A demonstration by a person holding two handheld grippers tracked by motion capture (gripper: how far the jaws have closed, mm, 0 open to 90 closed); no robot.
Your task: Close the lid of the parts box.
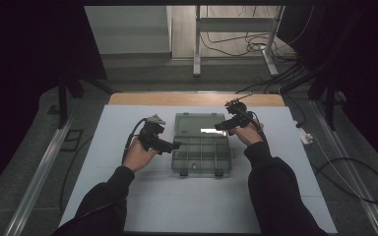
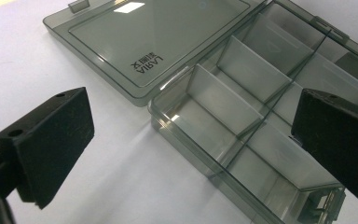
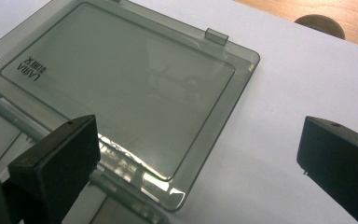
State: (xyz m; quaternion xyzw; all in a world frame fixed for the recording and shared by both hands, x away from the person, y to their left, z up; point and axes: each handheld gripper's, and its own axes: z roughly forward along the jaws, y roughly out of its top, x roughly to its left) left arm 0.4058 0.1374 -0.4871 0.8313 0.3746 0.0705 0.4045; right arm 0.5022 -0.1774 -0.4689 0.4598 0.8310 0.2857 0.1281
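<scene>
While a clear divided organizer box (image 1: 200,147) lay open mid-desk (image 1: 118,196), the left hand-held gripper (image 1: 176,145) and right hand-held gripper (image 1: 218,127) hovered beside it, jaws spread, holding nothing.

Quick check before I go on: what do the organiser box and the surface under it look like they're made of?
The organiser box and its open lid look like smoke-grey see-through plastic, glossy: the dividers and the sheet show through, and light glints off the lid. The surface looks like a matte white sheet, paper or board, laid over a wooden table.
</scene>
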